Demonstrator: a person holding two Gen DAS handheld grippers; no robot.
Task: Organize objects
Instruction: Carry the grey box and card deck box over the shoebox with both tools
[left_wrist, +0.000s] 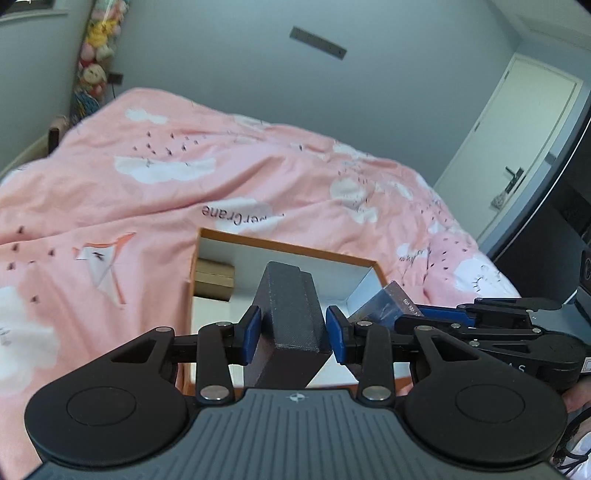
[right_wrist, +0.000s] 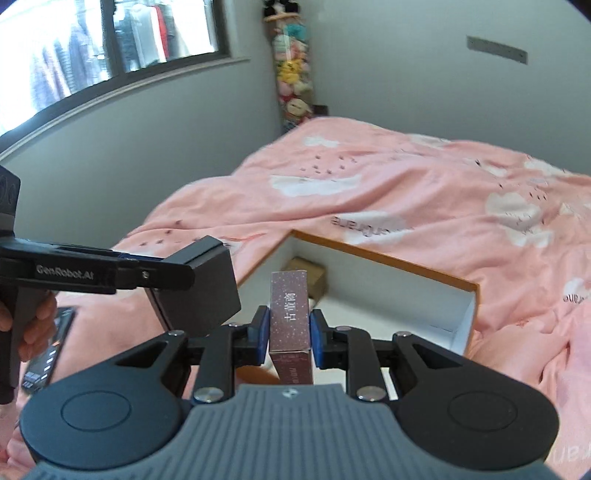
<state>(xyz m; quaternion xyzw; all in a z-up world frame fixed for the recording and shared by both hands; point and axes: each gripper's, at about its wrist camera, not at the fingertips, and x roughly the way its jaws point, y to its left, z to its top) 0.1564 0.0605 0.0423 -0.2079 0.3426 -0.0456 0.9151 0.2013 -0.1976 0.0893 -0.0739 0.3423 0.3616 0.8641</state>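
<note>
An open orange-rimmed box with a white inside (left_wrist: 280, 248) (right_wrist: 384, 260) lies on the pink bed cover. A small brown carton (left_wrist: 214, 277) (right_wrist: 306, 275) lies in its far left corner. My left gripper (left_wrist: 293, 334) is shut on a dark grey block (left_wrist: 290, 306), held above the box's near side; the block also shows in the right wrist view (right_wrist: 207, 288). My right gripper (right_wrist: 289, 334) is shut on a slim maroon speckled carton (right_wrist: 290, 314), upright over the box's near edge; it shows at the right of the left wrist view (left_wrist: 388, 304).
The pink duvet with white clouds (left_wrist: 184, 177) covers the bed around the box. A dark phone-like object (right_wrist: 48, 354) lies at the left by the hand. A column of plush toys (right_wrist: 293, 74) stands in the corner. A door (left_wrist: 517, 147) is at the right.
</note>
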